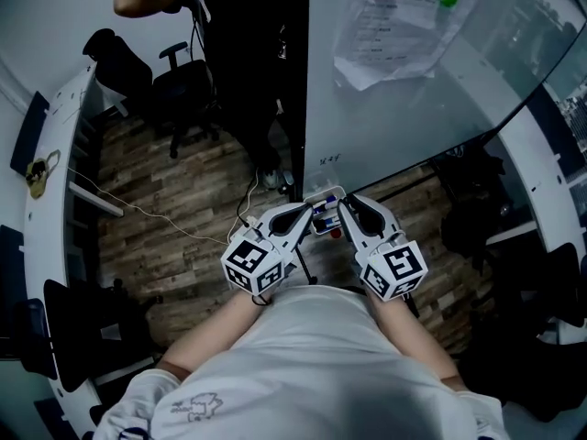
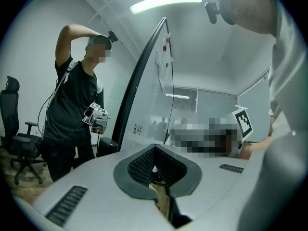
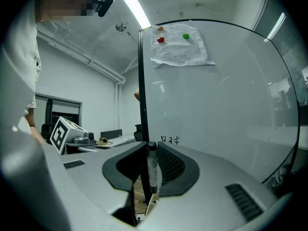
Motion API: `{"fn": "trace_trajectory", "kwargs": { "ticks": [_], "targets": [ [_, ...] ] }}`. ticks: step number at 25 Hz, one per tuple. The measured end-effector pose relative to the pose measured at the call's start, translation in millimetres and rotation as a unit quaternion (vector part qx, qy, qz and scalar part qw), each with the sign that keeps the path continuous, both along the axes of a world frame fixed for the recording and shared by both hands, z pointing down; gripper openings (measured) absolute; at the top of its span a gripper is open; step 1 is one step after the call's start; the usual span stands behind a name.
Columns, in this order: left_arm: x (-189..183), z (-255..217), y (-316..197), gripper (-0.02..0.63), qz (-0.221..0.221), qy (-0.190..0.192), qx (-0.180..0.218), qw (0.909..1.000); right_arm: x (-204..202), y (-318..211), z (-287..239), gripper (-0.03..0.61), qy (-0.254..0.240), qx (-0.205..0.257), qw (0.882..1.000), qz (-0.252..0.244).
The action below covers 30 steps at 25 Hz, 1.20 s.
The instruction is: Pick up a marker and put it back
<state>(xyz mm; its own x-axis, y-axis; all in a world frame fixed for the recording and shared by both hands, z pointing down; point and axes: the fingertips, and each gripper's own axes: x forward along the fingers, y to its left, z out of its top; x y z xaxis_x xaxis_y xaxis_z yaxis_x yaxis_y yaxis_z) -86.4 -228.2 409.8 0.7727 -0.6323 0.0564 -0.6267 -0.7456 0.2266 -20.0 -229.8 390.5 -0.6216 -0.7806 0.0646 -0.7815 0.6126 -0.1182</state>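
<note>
In the right gripper view a white marker point(image 3: 152, 170) with a dark cap stands upright between the jaws, and my right gripper point(image 3: 148, 146) is shut on it, close in front of the whiteboard point(image 3: 216, 95). In the head view both grippers are held side by side at the board's lower edge. My left gripper point(image 1: 307, 212) and right gripper point(image 1: 346, 211) flank a small white tray point(image 1: 315, 228), where blue and red marker ends show. In the left gripper view my left gripper point(image 2: 155, 150) has its pads together with nothing between them.
A sheet of paper point(image 1: 404, 16) hangs on the whiteboard point(image 1: 413, 108) under a red and a green magnet. Another person point(image 2: 77, 105) stands left of the board with a device point(image 2: 96, 118) in hand. An office chair point(image 1: 179, 85) and a cable point(image 1: 156, 214) are on the wooden floor.
</note>
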Motion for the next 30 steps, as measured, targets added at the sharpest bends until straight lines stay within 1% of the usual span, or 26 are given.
{"fn": "trace_trajectory", "kwargs": {
  "ticks": [4, 8, 10, 14, 17, 23, 30],
  "targets": [
    [-1, 7, -4, 0.006, -0.006, -0.001, -0.004, 1.0000, 0, -9, 9, 0.074, 0.021, -0.003, 1.000, -0.007],
    [-1, 16, -10, 0.006, -0.016, -0.004, -0.017, 0.9997, 0, -22, 21, 0.074, 0.029, -0.020, 0.999, -0.020],
    [-6, 21, -15, 0.006, -0.029, -0.001, -0.027, 0.9992, -4, -31, 29, 0.074, 0.035, -0.031, 0.998, -0.033],
    [-10, 28, -23, 0.006, -0.050, 0.001, -0.041, 0.9979, -13, -41, 44, 0.074, 0.050, -0.049, 0.996, -0.060],
    [-7, 33, -26, 0.006, -0.054, 0.001, -0.045, 0.9975, -17, -45, 58, 0.074, 0.055, -0.064, 0.994, -0.073],
    [-12, 51, -29, 0.006, -0.079, 0.009, -0.070, 0.9944, -24, -52, 86, 0.074, 0.074, -0.084, 0.989, -0.096],
    [-15, 71, -27, 0.006, -0.095, 0.010, -0.090, 0.9914, -35, -53, 111, 0.074, 0.078, -0.112, 0.984, -0.118]
  ]
}}
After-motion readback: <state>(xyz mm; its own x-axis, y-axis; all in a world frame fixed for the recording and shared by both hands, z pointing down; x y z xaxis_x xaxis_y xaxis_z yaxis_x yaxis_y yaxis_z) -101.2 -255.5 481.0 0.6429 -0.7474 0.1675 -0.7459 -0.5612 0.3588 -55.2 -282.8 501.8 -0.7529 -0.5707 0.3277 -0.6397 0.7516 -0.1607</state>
